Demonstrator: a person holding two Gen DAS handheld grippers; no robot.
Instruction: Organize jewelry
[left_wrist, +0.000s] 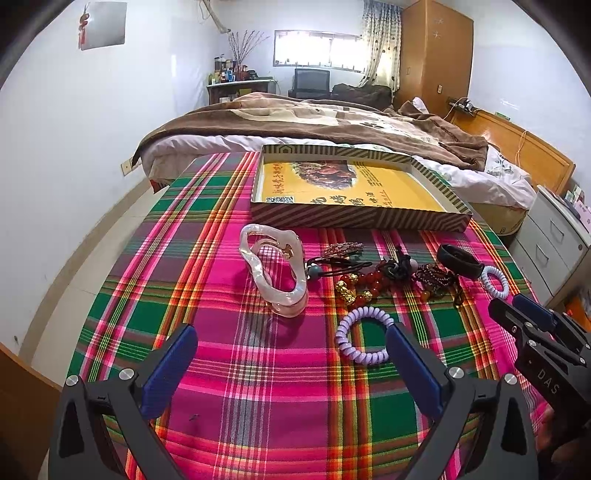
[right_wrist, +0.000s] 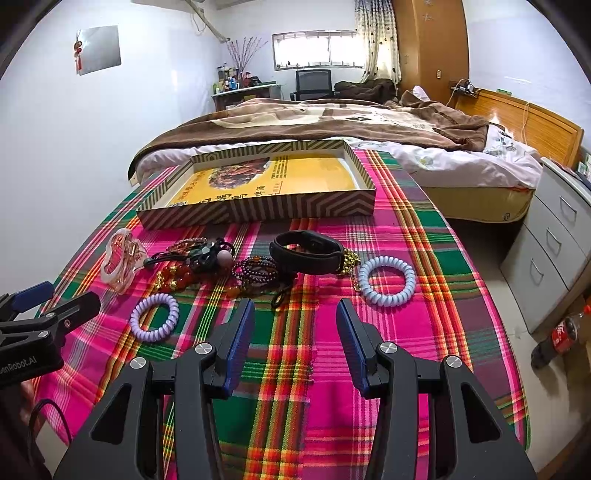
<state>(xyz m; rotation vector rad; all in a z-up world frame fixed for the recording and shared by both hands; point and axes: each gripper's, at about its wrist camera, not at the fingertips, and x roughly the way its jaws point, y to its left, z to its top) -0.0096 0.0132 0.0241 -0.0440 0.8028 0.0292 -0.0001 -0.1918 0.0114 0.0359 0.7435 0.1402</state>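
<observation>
Jewelry lies in a loose row across the plaid cloth (right_wrist: 424, 236), none of it in the box yet.

L gripper (left_wrist: 293, 354): jaws spread wide, nothing between the pads, held low over the cloth. Its right pad sits just beside the purple coil hair tie (left_wrist: 364, 334); contact cannot be told. Ahead of the gap, near, stands the pearly claw clip (left_wrist: 275, 271), on its edge.

R gripper (right_wrist: 295, 339): jaws apart, narrower than L, empty, above bare cloth. Ahead of it, near: black wristband (right_wrist: 306, 251); pale blue coil hair tie (right_wrist: 386, 280) to the fwd-right, apart from the fingers.

Between clip and wristband, a tangled cluster: red and gold bead bracelet (left_wrist: 360, 284), dark bead bracelet (right_wrist: 255, 269), black elastic ties w/ beads (right_wrist: 212, 254). Items touch and overlap; exact count cannot be told. Gold chain (right_wrist: 351, 260) shows beside the wristband, touching the blue coil.

Behind the row: shallow striped cardboard box (right_wrist: 295, 208), open top, yellow printed liner inside, no jewelry in it.

Beyond the table: bed w/ brown blanket (left_wrist: 314, 122). Right side, grey drawer unit (right_wrist: 554, 236); a cola bottle (right_wrist: 557, 338) lies on the floor near it.
</observation>
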